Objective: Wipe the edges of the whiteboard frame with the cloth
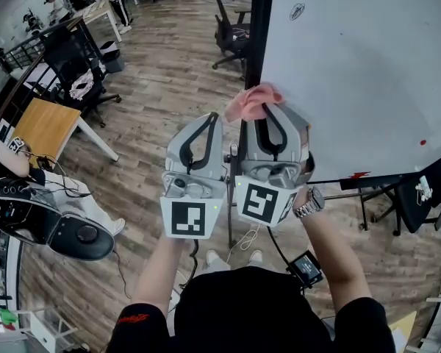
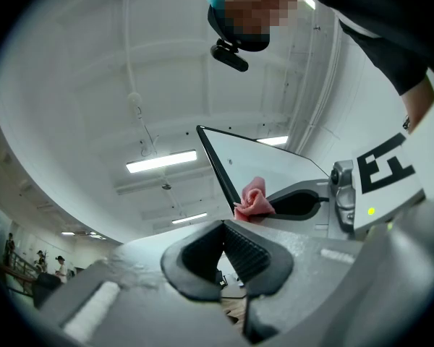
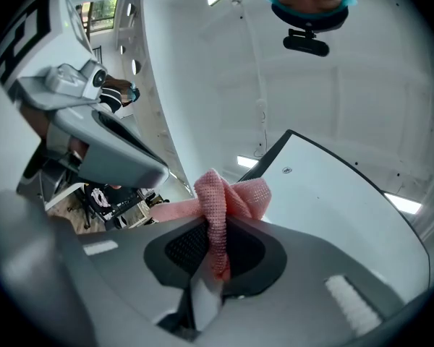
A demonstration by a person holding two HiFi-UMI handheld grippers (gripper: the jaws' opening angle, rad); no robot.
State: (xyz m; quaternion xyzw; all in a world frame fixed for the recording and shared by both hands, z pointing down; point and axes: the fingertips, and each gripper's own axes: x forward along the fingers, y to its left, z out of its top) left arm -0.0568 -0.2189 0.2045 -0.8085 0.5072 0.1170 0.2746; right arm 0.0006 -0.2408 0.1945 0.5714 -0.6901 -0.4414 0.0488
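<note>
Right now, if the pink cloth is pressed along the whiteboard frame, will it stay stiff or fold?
The cloth is probably floppy: it bunches and droops above the right gripper, whose jaws pinch it. Its knitted texture would likely drag on the frame rather than slide. Being thin, it is probably light.

Two tongs, left tongs (image 1: 212, 118) and right tongs (image 1: 273, 110); one cloth (image 1: 251, 101); one whiteboard (image 1: 353, 65).

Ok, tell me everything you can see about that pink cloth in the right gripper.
The cloth is pink with a fine knitted-looking weave. It is soft and bunched into a crumpled wad. The right gripper has its jaws shut on one fold, so most of the cloth sticks out past the tips. It is held up at the black left edge of the whiteboard frame, against it or very close.
</note>
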